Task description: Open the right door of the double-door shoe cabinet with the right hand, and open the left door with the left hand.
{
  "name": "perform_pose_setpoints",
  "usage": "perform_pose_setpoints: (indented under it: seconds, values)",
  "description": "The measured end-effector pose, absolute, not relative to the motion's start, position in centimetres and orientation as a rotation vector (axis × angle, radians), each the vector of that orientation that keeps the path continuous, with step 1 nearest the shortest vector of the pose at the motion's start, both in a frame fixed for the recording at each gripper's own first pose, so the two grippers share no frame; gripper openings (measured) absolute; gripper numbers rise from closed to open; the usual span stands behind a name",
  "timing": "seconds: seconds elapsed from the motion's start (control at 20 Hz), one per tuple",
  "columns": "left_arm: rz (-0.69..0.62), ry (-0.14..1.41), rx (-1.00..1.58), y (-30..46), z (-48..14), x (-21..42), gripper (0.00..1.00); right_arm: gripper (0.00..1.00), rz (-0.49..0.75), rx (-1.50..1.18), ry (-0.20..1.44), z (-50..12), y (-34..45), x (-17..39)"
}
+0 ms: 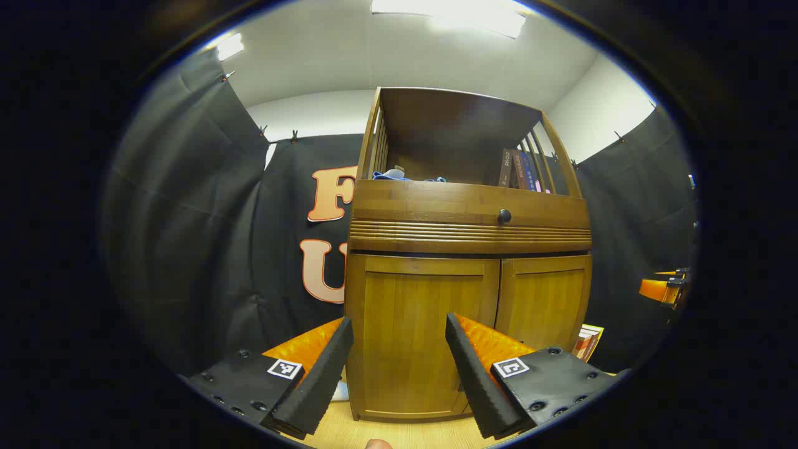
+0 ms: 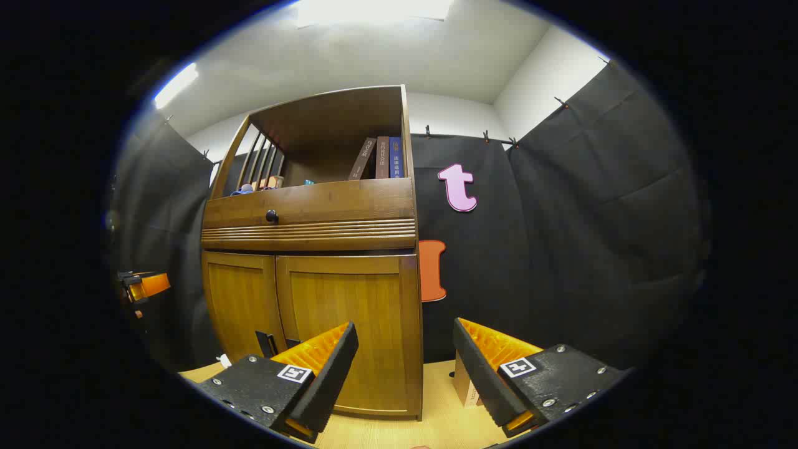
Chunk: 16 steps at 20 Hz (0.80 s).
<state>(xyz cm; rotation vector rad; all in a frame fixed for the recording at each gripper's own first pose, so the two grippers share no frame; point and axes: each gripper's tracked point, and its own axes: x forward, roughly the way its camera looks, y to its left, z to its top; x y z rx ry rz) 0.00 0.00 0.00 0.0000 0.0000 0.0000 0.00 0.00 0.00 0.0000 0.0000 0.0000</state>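
Cabinet (image 2: 312, 274): 2 closed doors, 1 knob (image 2: 272, 216), 3 books (image 2: 380, 158).

Shoe cabinet (image 1: 467, 249): one, wooden, standing on the floor.
Lower doors: two, a left door (image 1: 418, 324) and a right door (image 1: 542, 305), both closed.
Drawer (image 2: 312, 206): one, above the doors.
Drawer knob (image 1: 504, 216): one, dark and round.
Books (image 2: 380, 158): three upright spines countable on the open shelf in the right gripper view.
Grippers: two, the left gripper (image 1: 399, 368) and the right gripper (image 2: 405, 368), each with fingers spread apart.
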Motion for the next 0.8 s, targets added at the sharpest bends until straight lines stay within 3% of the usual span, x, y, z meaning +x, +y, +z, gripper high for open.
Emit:
perform_pose_setpoints:
  seconds: [0.05, 0.8]
  values:
    - [-0.003, -0.002, 0.002, -0.1, 0.1, -0.2, 0.94, 0.94, 0.000, 0.001, 0.001, 0.1, 0.0, -0.2]
    - [-0.004, 0.002, 0.000, 0.3, 0.4, -1.6, 0.94, 0.94, -0.001, 0.014, 0.022, 0.2, 0.0, -1.5]
